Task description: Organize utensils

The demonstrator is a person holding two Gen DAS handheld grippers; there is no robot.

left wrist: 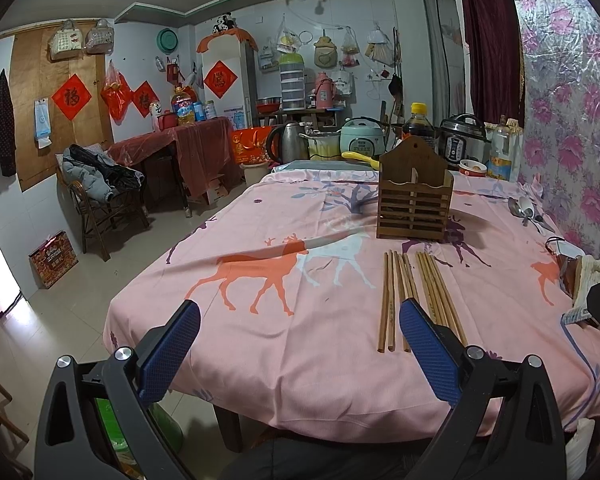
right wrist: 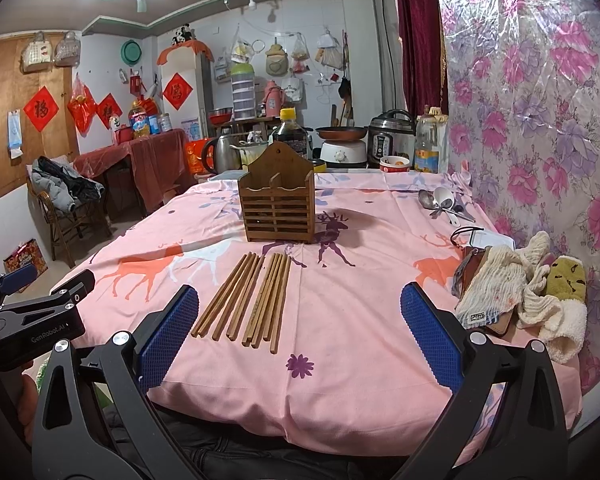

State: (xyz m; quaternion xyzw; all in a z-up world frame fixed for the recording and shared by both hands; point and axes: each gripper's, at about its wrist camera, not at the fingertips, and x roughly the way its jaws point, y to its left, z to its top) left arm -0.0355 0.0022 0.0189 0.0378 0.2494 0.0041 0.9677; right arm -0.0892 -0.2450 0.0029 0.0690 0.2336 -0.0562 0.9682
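Chopsticks lie loose before wooden holder; spoons far right. Left gripper and right gripper both spread, empty.

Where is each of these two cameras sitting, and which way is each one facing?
Left wrist: on the left gripper, at the table's near edge, facing the wooden holder; the right gripper's tip shows at right.
Right wrist: on the right gripper, looking over the chopsticks; the left gripper shows at left.
Shared: chopsticks, holder, spoons, pink tablecloth.
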